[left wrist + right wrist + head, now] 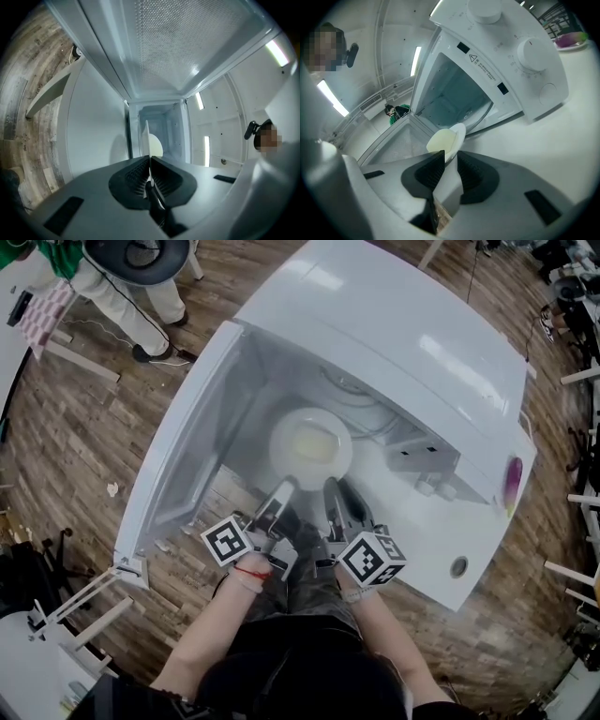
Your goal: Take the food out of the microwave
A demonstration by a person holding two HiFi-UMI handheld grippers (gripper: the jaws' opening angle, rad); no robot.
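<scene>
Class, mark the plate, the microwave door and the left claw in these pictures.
plate [309, 416], head view, far rim.
microwave door [187, 465], head view, inner panel.
left claw [286, 486], head view, between its fingertips.

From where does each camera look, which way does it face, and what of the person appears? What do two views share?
Head view: on the person's head, facing steeply down at the open microwave, plate and food; forearms, left tool and right tool show.
Left gripper view: on the left tool, facing into the microwave; its jaws show, shut on the plate rim.
Right gripper view: on the right tool, facing the microwave front; its jaws show, gripping the plate.
Shared: every view shows the plate.
</scene>
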